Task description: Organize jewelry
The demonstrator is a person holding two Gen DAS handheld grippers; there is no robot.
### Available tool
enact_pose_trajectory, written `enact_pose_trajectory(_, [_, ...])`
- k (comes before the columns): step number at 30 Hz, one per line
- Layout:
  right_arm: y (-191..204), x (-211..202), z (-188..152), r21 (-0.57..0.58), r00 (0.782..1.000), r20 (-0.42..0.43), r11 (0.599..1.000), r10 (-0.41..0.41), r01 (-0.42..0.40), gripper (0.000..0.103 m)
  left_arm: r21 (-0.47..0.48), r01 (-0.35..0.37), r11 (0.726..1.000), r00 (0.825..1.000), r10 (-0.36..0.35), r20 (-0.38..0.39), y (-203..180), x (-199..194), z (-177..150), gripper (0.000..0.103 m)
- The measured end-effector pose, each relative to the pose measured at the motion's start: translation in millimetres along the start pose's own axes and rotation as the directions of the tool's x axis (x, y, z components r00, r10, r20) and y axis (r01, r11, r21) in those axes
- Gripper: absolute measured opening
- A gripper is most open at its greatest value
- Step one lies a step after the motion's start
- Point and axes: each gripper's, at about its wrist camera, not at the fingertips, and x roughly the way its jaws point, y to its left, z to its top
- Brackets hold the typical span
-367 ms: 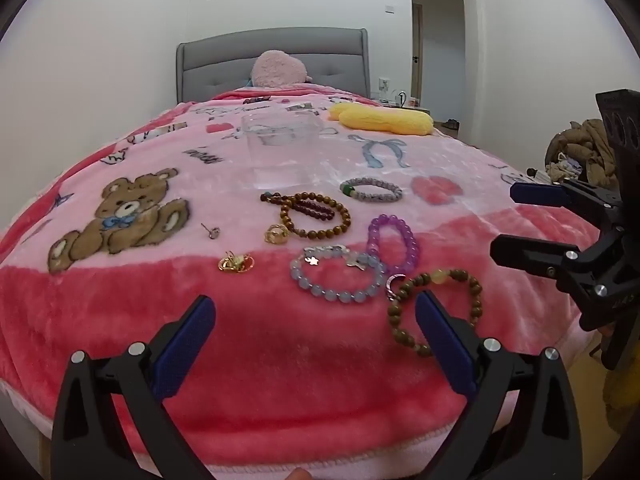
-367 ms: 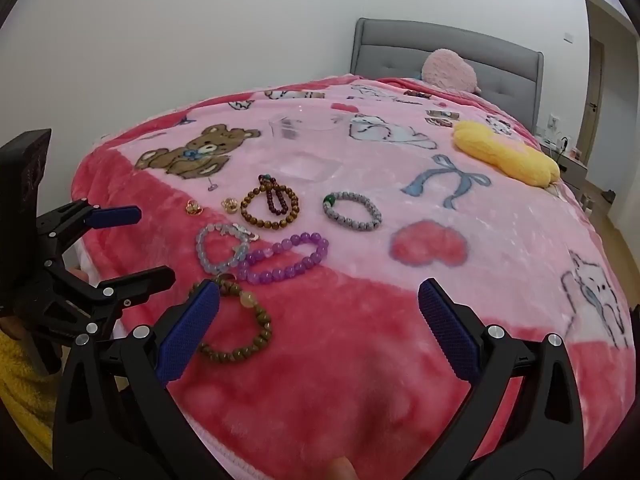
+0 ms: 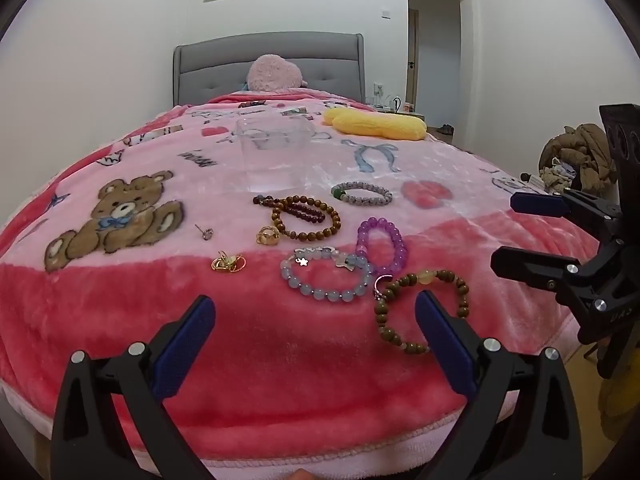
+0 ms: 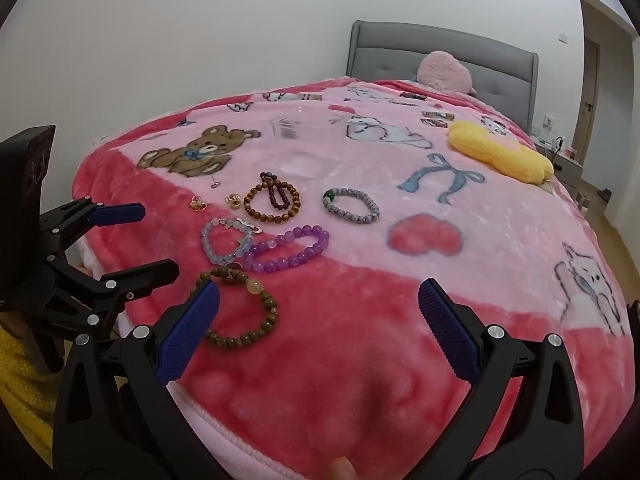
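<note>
Several bead bracelets lie on the pink blanket (image 3: 120, 300): an olive one (image 3: 420, 308) (image 4: 244, 308), a pale blue one (image 3: 326, 276) (image 4: 228, 240), a purple one (image 3: 382, 244) (image 4: 288, 248), a brown one (image 3: 306, 218) (image 4: 272, 202) around a dark red one (image 3: 298, 210), and a grey one (image 3: 362, 194) (image 4: 352, 206). Gold earrings (image 3: 228, 262) (image 4: 198, 203), a gold ring (image 3: 268, 236) and a small stud (image 3: 206, 232) lie to their left. A clear box (image 3: 274, 152) (image 4: 306, 144) stands behind. My left gripper (image 3: 314, 336) and right gripper (image 4: 318, 328) hover open and empty at the blanket's near edge.
A yellow plush (image 3: 376, 124) (image 4: 500, 150) lies at the right of the bed, a pink plush (image 3: 274, 74) by the grey headboard (image 3: 268, 60). A clothes pile (image 3: 576, 156) sits beyond the bed's right side. A doorway (image 3: 436, 52) opens in the far wall.
</note>
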Motion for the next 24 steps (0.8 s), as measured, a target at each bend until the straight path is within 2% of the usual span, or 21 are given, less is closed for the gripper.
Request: enact_pose_trajectory(24, [-11, 3, 5, 0.012, 1.000, -0.004, 1.000, 0.006, -0.006, 0.096, -0.001, 0.002, 1.000, 1.000, -0.002, 0.004, 1, 1, 1, 0.098])
